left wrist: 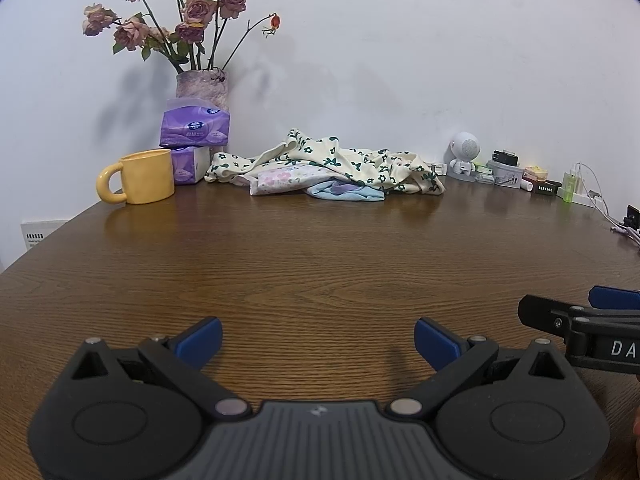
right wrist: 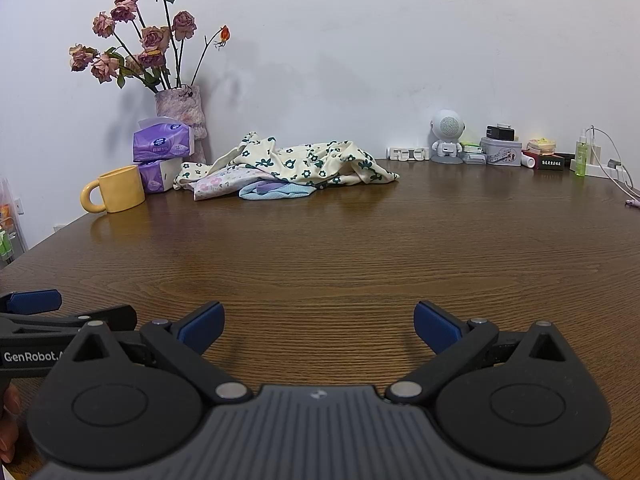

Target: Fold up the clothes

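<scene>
Left gripper [left wrist: 318, 342]: blue-padded fingers spread wide apart, nothing between them, held low over bare wood at the near side of the counter [left wrist: 320, 272]. Right gripper [right wrist: 319, 326]: fingers likewise wide apart and empty, just beside the left one, both facing the wall. Clothes [left wrist: 328, 168]: one crumpled heap lying well ahead of both grippers at the far edge of the counter by the wall; a cream garment with dark green flowers on top, a pale pink floral piece [left wrist: 280, 180] and a light blue piece [left wrist: 344, 192] under it. Yellow mug [left wrist: 140, 178]: ahead and left of the grippers. Purple tissue packs [left wrist: 194, 128]: stacked behind the mug. Vase of dried roses [left wrist: 202, 84]: behind the packs. Small white robot figure [left wrist: 464, 156]: ahead and right, against the wall.
</scene>
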Demonstrator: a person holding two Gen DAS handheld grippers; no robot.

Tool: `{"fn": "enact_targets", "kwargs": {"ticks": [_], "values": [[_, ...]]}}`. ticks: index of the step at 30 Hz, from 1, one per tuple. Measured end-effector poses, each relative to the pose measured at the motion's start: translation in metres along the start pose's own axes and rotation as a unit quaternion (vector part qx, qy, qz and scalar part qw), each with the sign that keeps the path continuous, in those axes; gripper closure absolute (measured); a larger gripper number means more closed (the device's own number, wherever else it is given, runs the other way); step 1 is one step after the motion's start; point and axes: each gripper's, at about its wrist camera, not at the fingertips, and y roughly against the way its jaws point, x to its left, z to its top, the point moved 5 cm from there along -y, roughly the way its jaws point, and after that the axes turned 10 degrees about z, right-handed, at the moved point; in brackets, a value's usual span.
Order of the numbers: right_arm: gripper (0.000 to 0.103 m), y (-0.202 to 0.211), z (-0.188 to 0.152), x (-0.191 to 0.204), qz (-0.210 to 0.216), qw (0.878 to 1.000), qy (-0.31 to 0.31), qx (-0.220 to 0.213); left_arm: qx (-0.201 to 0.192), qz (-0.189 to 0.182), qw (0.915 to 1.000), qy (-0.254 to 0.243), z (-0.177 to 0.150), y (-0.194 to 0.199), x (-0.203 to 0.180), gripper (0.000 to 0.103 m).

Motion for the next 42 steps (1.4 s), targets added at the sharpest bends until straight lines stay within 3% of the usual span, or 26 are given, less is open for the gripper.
{"fn": "enact_targets", "kwargs": {"ticks": [8,42], "values": [[0.0,0.0001,-0.0001,0.0004,0.0,1.0,0.0,-0.001,0.012,-0.015,0.9998,-0.006,-0.0017,-0.0018,-0.0024,0.0],[0.0,0.0007,0.0005,0.0007,0.001,1.0,0.001,0.0,0.004,-0.008,0.9999,-0.005,-0.0026,-0.0012,-0.0015,0.0]]}}
